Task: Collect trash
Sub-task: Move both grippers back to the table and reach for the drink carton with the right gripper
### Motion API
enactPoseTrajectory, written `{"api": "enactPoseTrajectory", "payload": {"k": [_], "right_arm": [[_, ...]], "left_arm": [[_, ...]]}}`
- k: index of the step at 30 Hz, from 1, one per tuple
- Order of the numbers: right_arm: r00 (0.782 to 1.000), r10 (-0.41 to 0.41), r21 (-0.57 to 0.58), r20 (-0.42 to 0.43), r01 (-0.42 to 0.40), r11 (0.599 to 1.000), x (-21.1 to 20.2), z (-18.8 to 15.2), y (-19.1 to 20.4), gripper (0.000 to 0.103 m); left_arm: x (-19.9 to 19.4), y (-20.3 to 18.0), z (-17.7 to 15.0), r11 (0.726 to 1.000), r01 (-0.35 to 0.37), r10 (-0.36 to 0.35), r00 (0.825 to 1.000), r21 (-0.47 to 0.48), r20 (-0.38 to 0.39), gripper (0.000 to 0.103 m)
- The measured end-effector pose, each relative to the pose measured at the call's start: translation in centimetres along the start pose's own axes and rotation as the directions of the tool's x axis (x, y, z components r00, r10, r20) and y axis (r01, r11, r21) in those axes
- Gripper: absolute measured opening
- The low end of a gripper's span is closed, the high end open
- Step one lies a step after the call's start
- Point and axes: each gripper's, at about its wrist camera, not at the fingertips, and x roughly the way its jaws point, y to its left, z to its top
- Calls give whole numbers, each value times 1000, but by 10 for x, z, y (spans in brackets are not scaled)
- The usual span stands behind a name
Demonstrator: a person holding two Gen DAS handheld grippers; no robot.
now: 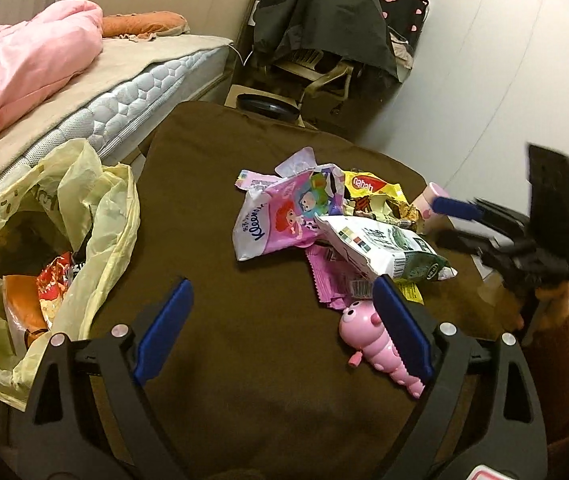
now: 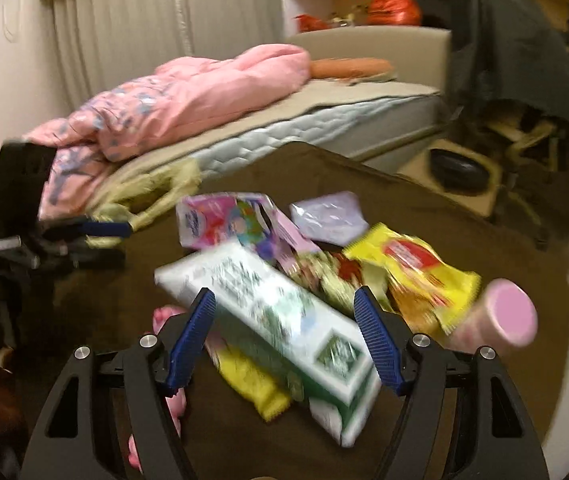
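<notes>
A pile of wrappers lies on the brown cloth (image 1: 212, 208): a pink Kleenex pack (image 1: 280, 216), a white and green packet (image 1: 384, 248) and a yellow wrapper (image 1: 372, 192). A yellow plastic bag (image 1: 44, 216) with trash in it sits open at the left. My left gripper (image 1: 284, 292) is open and empty above the cloth, near the pile. My right gripper (image 2: 284, 304) is open, its fingers either side of the white and green packet (image 2: 280, 312); the view is blurred. The yellow wrapper (image 2: 416, 268) and Kleenex pack (image 2: 220, 224) lie beyond.
A pink caterpillar toy (image 1: 372, 340) lies by my left gripper's right finger. A pink cup (image 2: 500, 316) stands at the pile's right. A bed (image 1: 96, 80) with a pink quilt is at the left, a chair draped with dark clothes (image 1: 324, 20) behind.
</notes>
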Motion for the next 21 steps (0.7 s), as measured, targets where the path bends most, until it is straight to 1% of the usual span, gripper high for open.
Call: {"api": "enactPoseTrajectory", "payload": {"k": [2, 5, 7, 10, 13, 18, 20, 21], "right_arm": [[999, 49, 34, -24, -48, 998, 14, 5, -14, 68], [994, 78, 103, -80, -69, 992, 28, -6, -28, 68], [993, 61, 122, -100, -48, 991, 27, -20, -29, 68], [992, 75, 165, -97, -58, 985, 13, -41, -27, 68], [992, 80, 199, -97, -60, 978, -2, -58, -22, 68], [990, 84, 142, -117, -67, 988, -25, -75, 5, 68], [989, 67, 85, -129, -56, 995, -30, -76, 18, 68], [990, 42, 36, -135, -37, 999, -32, -74, 27, 68]], "left_arm": [[-1, 2, 0, 1000, -17, 17, 1000, 0, 3, 86], [-3, 8, 0, 999, -46, 46, 999, -1, 7, 86], [-3, 16, -1, 999, -48, 48, 999, -18, 9, 86], [3, 26, 0, 998, -29, 29, 1000, -58, -1, 86], [8, 24, -1, 998, -16, 16, 1000, -56, -7, 85], [9, 14, -5, 999, -6, 5, 1000, -42, -9, 84], [9, 13, -7, 999, -6, 6, 1000, -39, -11, 84], [8, 12, -7, 999, -8, 7, 1000, -38, -12, 84]]}}
